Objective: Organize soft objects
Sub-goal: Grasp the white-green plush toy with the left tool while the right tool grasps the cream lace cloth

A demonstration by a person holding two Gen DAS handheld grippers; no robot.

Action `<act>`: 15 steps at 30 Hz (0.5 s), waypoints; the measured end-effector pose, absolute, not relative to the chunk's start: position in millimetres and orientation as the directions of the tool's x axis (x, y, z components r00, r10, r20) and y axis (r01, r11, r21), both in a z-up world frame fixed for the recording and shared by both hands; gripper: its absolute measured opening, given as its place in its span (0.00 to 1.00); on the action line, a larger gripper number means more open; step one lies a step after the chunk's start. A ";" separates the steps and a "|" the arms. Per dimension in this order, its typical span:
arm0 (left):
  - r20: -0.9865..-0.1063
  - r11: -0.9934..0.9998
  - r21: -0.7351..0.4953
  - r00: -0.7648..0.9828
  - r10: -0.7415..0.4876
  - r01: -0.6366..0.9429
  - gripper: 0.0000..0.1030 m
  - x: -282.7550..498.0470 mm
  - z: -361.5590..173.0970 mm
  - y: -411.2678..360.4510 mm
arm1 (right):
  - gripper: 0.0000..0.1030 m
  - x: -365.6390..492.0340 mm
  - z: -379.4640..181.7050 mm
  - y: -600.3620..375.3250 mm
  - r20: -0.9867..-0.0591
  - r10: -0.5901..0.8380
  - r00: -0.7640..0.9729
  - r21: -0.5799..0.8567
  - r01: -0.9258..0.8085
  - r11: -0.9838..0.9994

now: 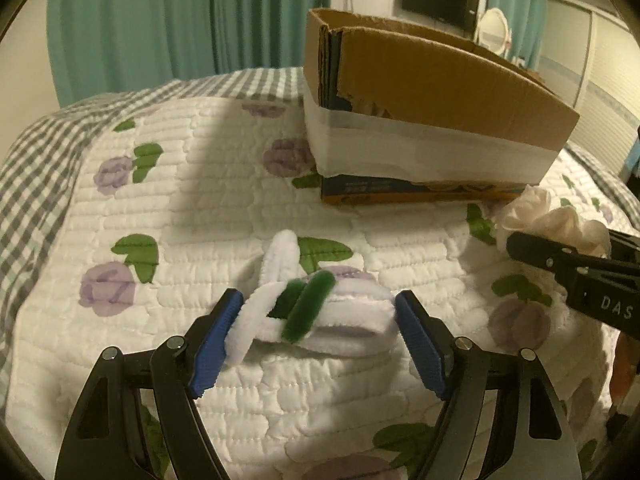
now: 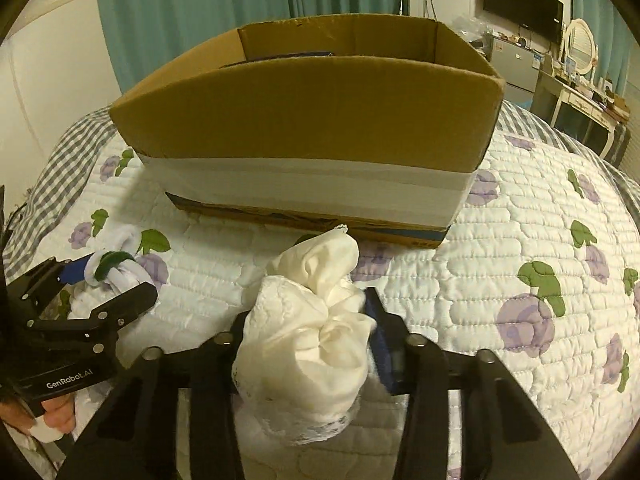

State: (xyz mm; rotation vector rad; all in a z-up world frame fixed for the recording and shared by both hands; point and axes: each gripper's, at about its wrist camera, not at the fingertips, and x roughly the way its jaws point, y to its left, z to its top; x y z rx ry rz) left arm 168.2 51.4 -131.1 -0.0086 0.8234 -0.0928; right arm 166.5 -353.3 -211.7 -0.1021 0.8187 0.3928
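A white and green fuzzy plush piece (image 1: 296, 312) lies on the quilted bed. My left gripper (image 1: 320, 316) is open with its blue pads on either side of it; the left pad touches the white loop. It also shows in the right wrist view (image 2: 112, 268) at the far left. My right gripper (image 2: 308, 332) is shut on a bunched cream-white lace cloth (image 2: 312, 332), held just above the quilt in front of the box. The cloth also shows in the left wrist view (image 1: 552, 220) at the right. An open cardboard box (image 2: 312, 120) with a white band stands on the bed behind both.
The bed has a white quilt with purple flowers (image 2: 524, 324) and a grey checked border (image 1: 36, 168). Teal curtains (image 1: 160, 20) hang behind. A wall TV (image 2: 524, 4) and a dresser with a mirror (image 2: 580, 48) stand at the far right.
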 end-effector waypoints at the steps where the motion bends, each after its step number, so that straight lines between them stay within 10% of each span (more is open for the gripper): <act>1: -0.730 0.996 -0.044 0.678 -0.086 0.079 0.71 167.0 -130.3 51.5 | 0.35 166.2 -211.0 -353.7 -0.726 0.303 0.617 0.063 -0.379 0.923; 15: -0.663 0.991 -0.102 0.736 -0.137 0.092 0.64 142.7 -99.6 56.5 | 0.33 124.7 -172.5 -368.9 -0.656 0.346 0.671 0.074 -0.399 0.914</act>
